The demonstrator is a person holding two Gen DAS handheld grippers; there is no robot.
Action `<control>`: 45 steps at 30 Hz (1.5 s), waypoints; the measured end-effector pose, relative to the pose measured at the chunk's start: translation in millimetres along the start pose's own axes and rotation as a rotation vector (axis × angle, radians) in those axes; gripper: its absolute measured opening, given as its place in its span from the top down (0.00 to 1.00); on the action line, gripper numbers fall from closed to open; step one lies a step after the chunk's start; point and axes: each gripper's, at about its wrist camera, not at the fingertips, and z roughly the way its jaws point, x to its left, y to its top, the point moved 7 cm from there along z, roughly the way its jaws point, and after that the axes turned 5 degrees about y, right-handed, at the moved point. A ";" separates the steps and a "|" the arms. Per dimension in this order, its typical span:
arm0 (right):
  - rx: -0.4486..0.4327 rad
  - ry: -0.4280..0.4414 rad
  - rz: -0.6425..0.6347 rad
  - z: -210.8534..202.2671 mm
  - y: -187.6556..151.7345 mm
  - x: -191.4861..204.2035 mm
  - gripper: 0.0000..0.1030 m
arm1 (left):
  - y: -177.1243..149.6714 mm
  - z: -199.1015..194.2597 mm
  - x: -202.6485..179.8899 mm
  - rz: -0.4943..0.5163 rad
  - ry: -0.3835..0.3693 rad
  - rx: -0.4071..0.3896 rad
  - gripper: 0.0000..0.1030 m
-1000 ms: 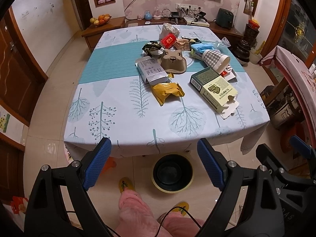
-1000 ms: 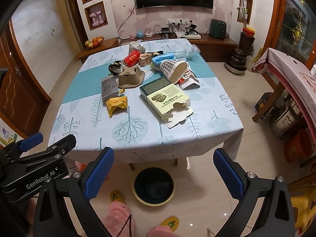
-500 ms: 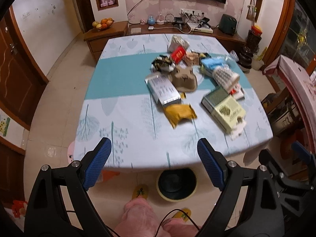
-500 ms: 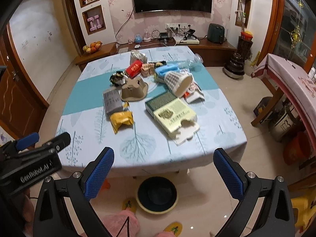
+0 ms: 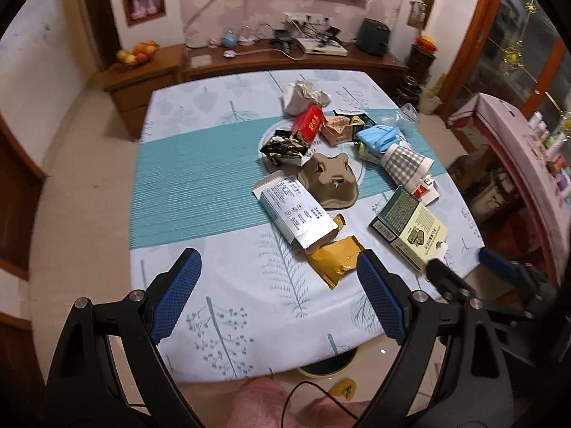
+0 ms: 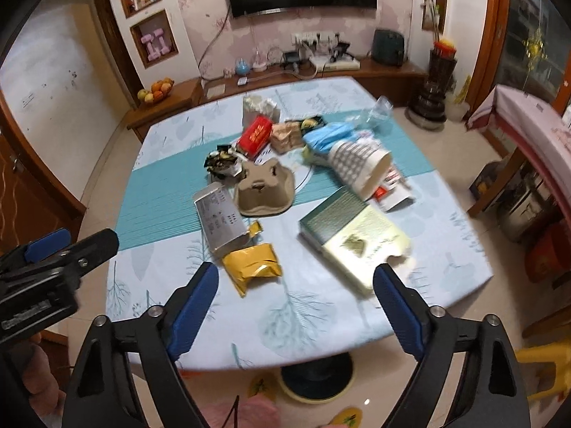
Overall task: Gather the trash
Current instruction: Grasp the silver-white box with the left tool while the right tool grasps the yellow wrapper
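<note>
Tablecloth (image 5: pixel 200 192) holds trash, box (image 5: pixel 296 214) print unreadable; left hand-held gripper (image 5: pixel 278 289) and right hand-held gripper (image 6: pixel 296 299) both gape empty.

I note the counter (image 5: pixel 214 185) is covered in matt printed cloth. The yellow wrapper (image 5: pixel 335 262) reads as glossy foil; the grey box (image 5: pixel 296 214) and green box (image 5: pixel 410 230) as smooth printed card. The brown tray (image 5: pixel 332 182) looks like rough moulded pulp. On my left gripper (image 5: pixel 278 296), the pads (image 5: pixel 176 294) are textured blue, the arms matt black plastic. The floor (image 6: pixel 446 363) is glossy tile.
</note>
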 end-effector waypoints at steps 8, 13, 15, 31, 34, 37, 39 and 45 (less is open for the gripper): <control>0.136 0.050 0.177 102.5 -8.4 3.4 0.18 | -11.1 72.6 12.1 0.174 0.070 0.111 0.28; 0.207 0.053 0.279 158.7 -21.0 -1.6 0.25 | -18.9 104.2 18.2 0.162 0.019 0.176 0.29; 0.234 0.071 0.341 177.2 -26.8 -4.4 0.30 | -17.5 113.2 21.2 0.154 0.006 0.194 0.29; 0.285 0.180 0.417 175.4 -42.0 -2.9 0.70 | 2.3 148.5 8.0 0.116 -0.063 0.278 0.29; 0.296 0.158 0.409 171.3 -46.8 -6.1 0.70 | 1.9 156.9 2.2 0.103 -0.070 0.297 0.29; 0.274 0.139 0.391 164.7 -53.0 -12.4 0.72 | 1.2 167.6 -4.8 0.087 -0.064 0.322 0.29; 0.256 0.134 0.377 160.3 -53.7 -12.2 0.73 | 1.5 172.1 -8.6 0.067 -0.072 0.339 0.29; 0.240 0.162 0.360 150.9 -58.7 -7.6 0.79 | 9.0 176.2 -25.5 0.035 -0.093 0.341 0.28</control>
